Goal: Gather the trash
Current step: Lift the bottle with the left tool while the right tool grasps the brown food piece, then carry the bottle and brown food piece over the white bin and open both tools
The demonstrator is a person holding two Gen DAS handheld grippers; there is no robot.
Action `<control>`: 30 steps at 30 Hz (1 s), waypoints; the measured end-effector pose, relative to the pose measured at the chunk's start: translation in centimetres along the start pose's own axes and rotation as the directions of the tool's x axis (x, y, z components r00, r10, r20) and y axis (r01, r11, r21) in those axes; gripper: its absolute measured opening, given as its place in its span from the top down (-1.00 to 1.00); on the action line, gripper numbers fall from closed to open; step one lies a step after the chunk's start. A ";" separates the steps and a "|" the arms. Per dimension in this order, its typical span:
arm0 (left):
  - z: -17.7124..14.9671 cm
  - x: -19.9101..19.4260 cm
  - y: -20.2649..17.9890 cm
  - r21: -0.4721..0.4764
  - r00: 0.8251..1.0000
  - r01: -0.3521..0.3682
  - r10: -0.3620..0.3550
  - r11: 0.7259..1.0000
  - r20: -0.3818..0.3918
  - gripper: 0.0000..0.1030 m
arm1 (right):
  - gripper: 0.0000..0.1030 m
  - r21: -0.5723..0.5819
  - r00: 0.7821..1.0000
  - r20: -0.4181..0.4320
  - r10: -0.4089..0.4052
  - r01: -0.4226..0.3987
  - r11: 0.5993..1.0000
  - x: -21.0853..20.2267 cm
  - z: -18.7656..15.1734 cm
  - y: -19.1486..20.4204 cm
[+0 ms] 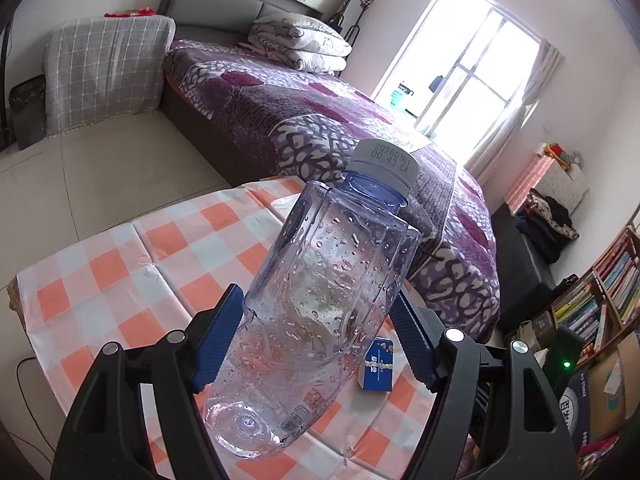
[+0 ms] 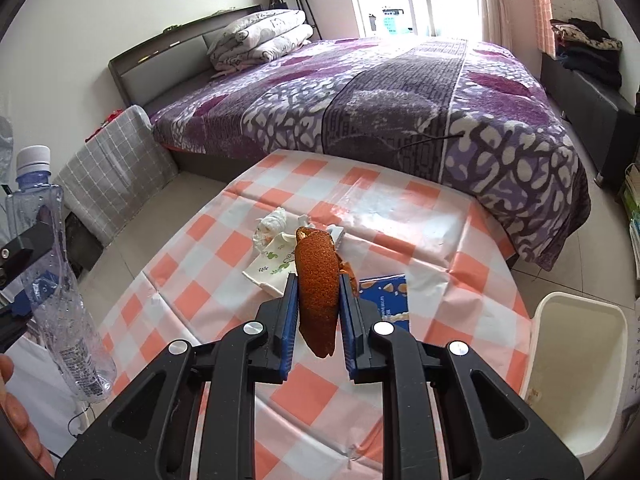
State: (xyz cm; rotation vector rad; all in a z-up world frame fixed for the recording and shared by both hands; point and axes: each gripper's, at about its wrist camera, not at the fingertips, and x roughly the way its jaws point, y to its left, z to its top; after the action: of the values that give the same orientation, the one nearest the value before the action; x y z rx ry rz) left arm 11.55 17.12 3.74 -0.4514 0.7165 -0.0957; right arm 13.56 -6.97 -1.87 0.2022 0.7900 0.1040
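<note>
Item 1: clear plastic water bottle [image 1: 320, 304], white cap on, droplets inside. Held by my left gripper [image 1: 316, 320]; the blue pads [image 1: 218, 340] press its lower body from both sides, cap tilted up and away from me, base toward the camera, raised above the checked tablecloth [image 1: 120, 264].

Item 2: orange peel [image 2: 318, 292], curled, pitted skin outward. Clamped upright between the narrowed jaws of my right gripper [image 2: 319, 312], its top standing above the fingertips, its lower tip hanging below the pads.

Item 3: on the cloth beyond the peel, a crumpled tissue [image 2: 272, 224] touching a leaf-printed paper, possibly a napkin [image 2: 268, 266].

Item 4: blue carton [image 2: 386, 300], lying flat just right of my right jaws.

Item 5: white bin [image 2: 580, 344], beside the table at right.
</note>
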 end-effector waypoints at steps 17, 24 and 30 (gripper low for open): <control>-3.9 3.9 -4.8 0.125 0.995 -0.005 0.018 0.992 -0.099 -0.40 | 0.64 0.138 0.998 -0.020 -0.067 0.070 0.988 -2.3 -2.6 -8.9; -6.0 5.2 -8.4 0.193 0.992 0.021 0.004 0.981 -0.126 -0.40 | 0.64 0.212 0.995 0.008 -0.096 0.092 0.973 -4.8 -2.1 -12.5; -7.9 6.3 -11.6 0.247 0.987 0.060 -0.020 0.967 -0.160 -0.40 | 0.64 0.282 0.991 0.000 -0.134 0.129 0.951 -6.5 -2.0 -16.0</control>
State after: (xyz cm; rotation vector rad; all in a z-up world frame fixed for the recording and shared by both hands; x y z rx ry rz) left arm 11.95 2.28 -0.40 -0.2169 0.8378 -0.2598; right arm 7.82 -23.44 -2.22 0.4194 0.7958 -0.1378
